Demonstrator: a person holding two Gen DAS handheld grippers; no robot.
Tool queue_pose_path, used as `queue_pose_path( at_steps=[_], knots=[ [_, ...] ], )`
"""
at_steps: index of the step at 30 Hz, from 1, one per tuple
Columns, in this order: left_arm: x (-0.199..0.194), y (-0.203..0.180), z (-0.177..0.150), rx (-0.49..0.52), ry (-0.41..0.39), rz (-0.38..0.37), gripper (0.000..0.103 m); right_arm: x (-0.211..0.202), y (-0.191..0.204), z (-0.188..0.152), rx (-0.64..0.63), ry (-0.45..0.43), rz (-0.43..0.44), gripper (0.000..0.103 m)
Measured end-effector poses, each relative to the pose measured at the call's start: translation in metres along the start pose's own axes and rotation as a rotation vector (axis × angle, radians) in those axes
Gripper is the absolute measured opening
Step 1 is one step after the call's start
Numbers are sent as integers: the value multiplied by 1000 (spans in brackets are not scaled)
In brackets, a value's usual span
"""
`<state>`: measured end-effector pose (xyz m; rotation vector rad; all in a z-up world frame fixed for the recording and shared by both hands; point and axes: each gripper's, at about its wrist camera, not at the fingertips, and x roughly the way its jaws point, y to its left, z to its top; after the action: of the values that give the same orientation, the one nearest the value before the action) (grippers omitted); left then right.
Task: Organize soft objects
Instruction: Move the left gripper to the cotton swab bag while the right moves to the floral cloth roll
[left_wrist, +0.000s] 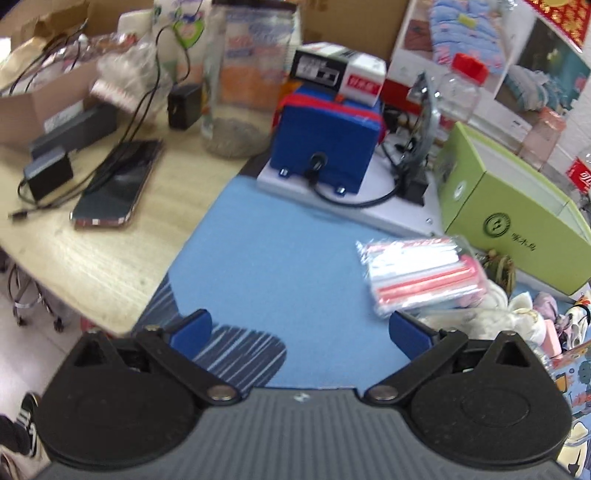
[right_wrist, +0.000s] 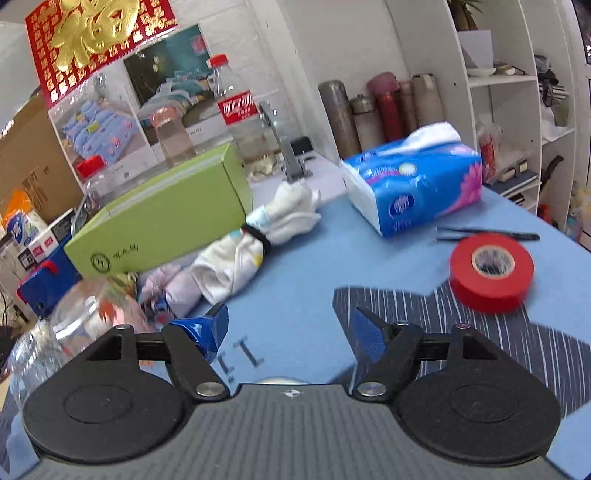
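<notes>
My right tongs (right_wrist: 290, 332), agape and empty, sat nearer the rolled cloth bundle (right_wrist: 236, 258), seemingly lying lengthwise ahead-left; left tongs (left_wrist: 299, 334) likewise.

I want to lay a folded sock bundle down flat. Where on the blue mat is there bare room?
Bare mat runs from the left gripper up to the blue box. Another patch lies between the tissue pack and the right gripper. It is crowded along the green box, where sock bundles pile up.
</notes>
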<state>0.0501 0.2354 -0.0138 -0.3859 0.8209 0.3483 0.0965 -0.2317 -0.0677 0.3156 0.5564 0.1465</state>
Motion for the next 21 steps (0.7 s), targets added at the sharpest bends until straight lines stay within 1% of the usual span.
queue_pose_path(
  at_steps=[3,6,8,10,11,13,15,17,19,21],
  knots=[
    [5,-2,4,-12,29,-21,101,2,-2,-5,-8,19,2,61],
    [-4,-19,15,12,13,-93,101,4,-3,-8,-11,31,8,61],
    [-12,-38,24,65,-4,-162,101,4,-3,-8,-10,31,8,61],
    [-15,-59,31,137,6,-241,101,5,-3,-9,-7,28,11,62],
    [-14,-69,34,163,17,-265,101,5,-3,-8,-3,26,12,62],
    [-9,-92,35,249,38,-297,101,5,-3,-7,-1,22,13,62],
    [4,-109,35,314,72,-270,101,4,-3,-5,0,16,11,62],
    [17,-117,33,349,114,-242,101,3,-4,-4,8,9,12,62],
    [28,-113,32,347,157,-226,101,2,-6,-2,17,5,16,62],
    [34,-103,31,333,177,-211,101,1,-7,-1,22,1,17,62]
  ],
)
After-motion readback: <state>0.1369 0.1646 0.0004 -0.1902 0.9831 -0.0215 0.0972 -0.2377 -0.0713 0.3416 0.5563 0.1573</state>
